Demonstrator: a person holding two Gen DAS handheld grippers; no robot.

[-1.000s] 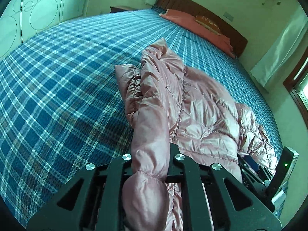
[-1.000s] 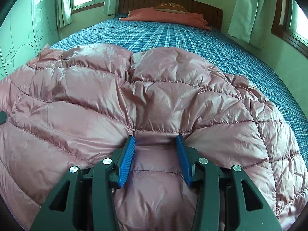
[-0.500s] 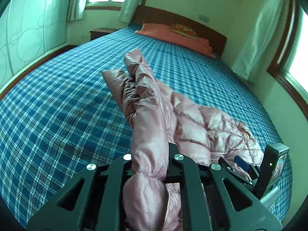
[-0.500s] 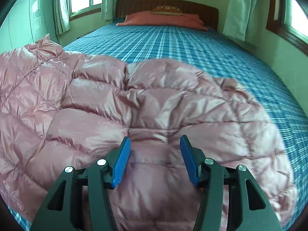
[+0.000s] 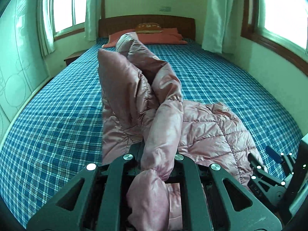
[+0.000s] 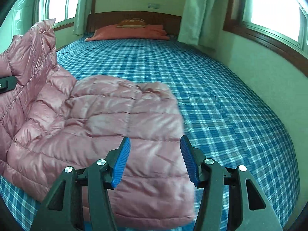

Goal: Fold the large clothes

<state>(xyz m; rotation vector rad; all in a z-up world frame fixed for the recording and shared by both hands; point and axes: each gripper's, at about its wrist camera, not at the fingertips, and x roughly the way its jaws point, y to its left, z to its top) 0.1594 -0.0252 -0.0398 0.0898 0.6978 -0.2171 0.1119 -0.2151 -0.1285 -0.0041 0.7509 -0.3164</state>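
Observation:
A pink quilted puffer jacket (image 5: 207, 127) lies on the blue plaid bed (image 5: 57, 119). My left gripper (image 5: 154, 165) is shut on a thick fold of the jacket and holds that side raised; the lifted part rises up the middle of the left wrist view. In the right wrist view the jacket (image 6: 119, 127) lies flat below my right gripper (image 6: 155, 159), which is open and empty, its blue pads (image 6: 121, 163) apart just above the fabric. The raised side stands at the left (image 6: 28, 57). The right gripper also shows at the lower right of the left wrist view (image 5: 273, 173).
Orange pillows (image 6: 130, 31) and a wooden headboard (image 6: 134, 18) are at the far end of the bed. Walls with curtained windows stand on the left and right. A small nightstand (image 5: 74, 56) stands by the left wall. Bare plaid sheet (image 6: 221, 96) lies right of the jacket.
My right gripper let go of the jacket, opened wide and drew back. My left gripper, still holding its fold, lifted and swung round to face the headboard.

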